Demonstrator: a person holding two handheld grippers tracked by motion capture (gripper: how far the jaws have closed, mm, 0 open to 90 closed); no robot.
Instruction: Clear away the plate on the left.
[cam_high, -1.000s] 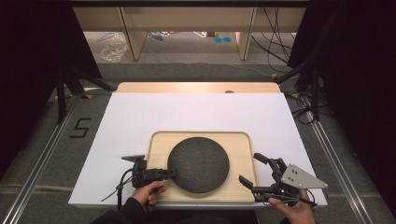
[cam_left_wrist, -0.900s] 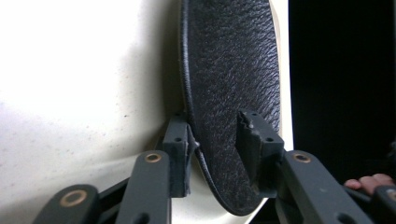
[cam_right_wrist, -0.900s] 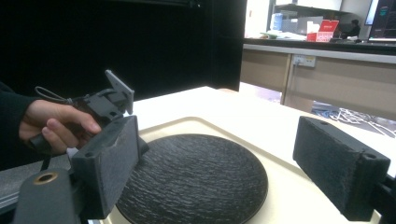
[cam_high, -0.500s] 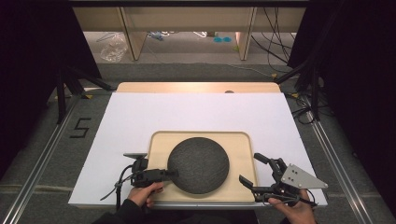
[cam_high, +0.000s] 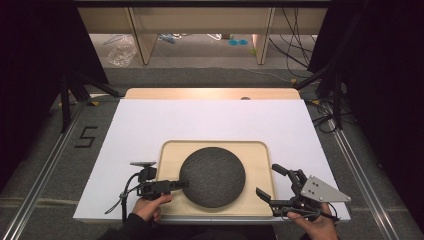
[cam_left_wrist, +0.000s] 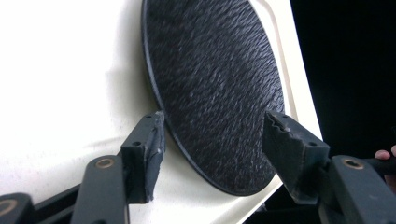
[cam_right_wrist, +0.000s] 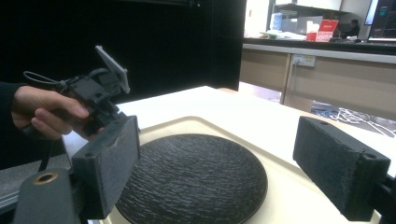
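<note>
Dark round plate (cam_high: 212, 176) lies flat on the tray (cam_high: 260, 150), face up, near the tray's middle; being round, it has no long axis. Tray sits on the white sheet (cam_high: 210, 120) at the near edge. Left gripper (cam_high: 172, 185) lies level, pointing right at the plate's left rim; its jaws have just been opening and now stand apart on either side of the rim, pads (cam_left_wrist: 154, 140) clear of it, plate released. Left hand (cam_high: 150, 206) grips it from below. Right gripper (cam_high: 272, 182) rests just right of the tray, jaws wide, holding nothing, angled toward the plate. Right hand (cam_high: 315, 225) at the near edge.
</note>
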